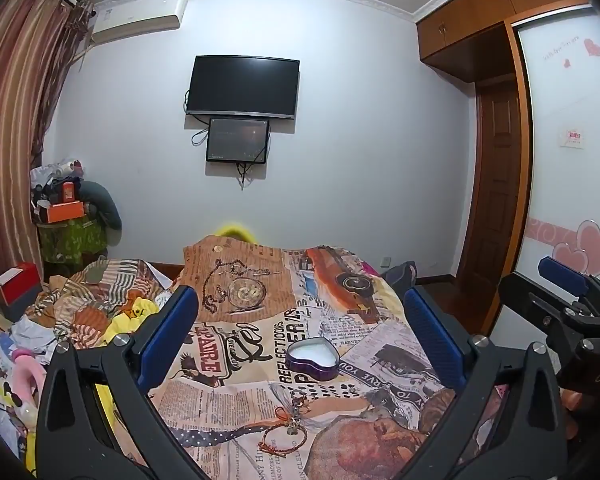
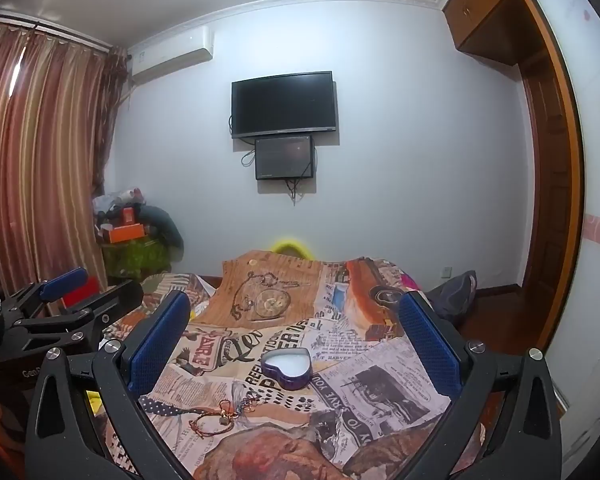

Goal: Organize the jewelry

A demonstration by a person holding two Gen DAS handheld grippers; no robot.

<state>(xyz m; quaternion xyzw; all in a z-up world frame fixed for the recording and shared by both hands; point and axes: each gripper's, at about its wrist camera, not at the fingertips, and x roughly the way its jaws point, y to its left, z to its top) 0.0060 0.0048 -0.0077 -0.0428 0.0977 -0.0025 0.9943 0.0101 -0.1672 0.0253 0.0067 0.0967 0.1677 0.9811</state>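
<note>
At the far left of the room striped curtains hang beside a cluttered corner stand. The left gripper hovers above the newspaper-print cloth with its blue-padded fingers spread wide and nothing between them. On the cloth, a red cord bracelet lies nearest the camera, touching a small tangle of rings and chain just behind it. Farther back sits an open heart-shaped tin, purple-walled and pale inside, apart from the jewelry. The right gripper is likewise splayed and empty over the same cloth. A dark television hangs on the wall, and a wooden wardrobe stands at right.
</note>
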